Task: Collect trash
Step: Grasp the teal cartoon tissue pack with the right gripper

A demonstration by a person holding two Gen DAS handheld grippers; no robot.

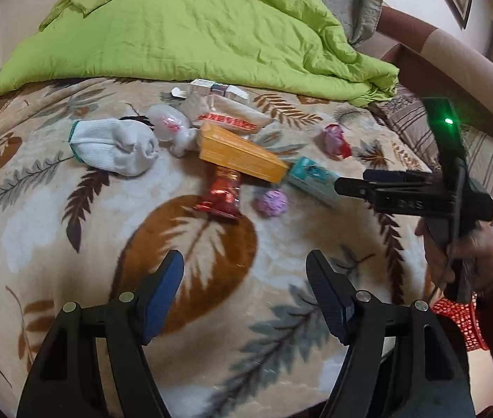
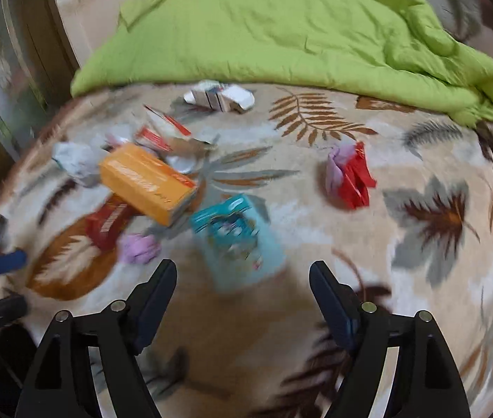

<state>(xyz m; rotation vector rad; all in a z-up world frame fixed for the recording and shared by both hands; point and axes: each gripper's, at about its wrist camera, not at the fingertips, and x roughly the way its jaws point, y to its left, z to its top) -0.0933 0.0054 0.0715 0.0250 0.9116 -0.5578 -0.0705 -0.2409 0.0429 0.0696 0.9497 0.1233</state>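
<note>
Trash lies scattered on a leaf-patterned blanket [image 1: 211, 244]. An orange box [image 1: 239, 155] rests partly on a red foil wrapper [image 1: 222, 195], with a crumpled purple ball [image 1: 271, 202] and a teal box [image 1: 311, 176] to its right. My left gripper [image 1: 244, 278] is open over bare blanket, short of the pile. My right gripper [image 2: 243, 278] is open, and the near end of the teal box [image 2: 237, 240] lies between its fingertips. The left wrist view shows the right gripper [image 1: 351, 183] coming in from the right, its tip at that box. The right view is blurred.
A white sock [image 1: 114, 146], a clear plastic bag [image 1: 173, 127], a beige packet [image 1: 232, 116] and a white carton [image 1: 218, 88] lie behind the pile. A red and lilac wrapper [image 2: 347, 176] sits apart at the right. A green quilt [image 1: 194, 28] covers the far bed. A hand in a red sleeve [image 1: 473, 261] holds the right gripper.
</note>
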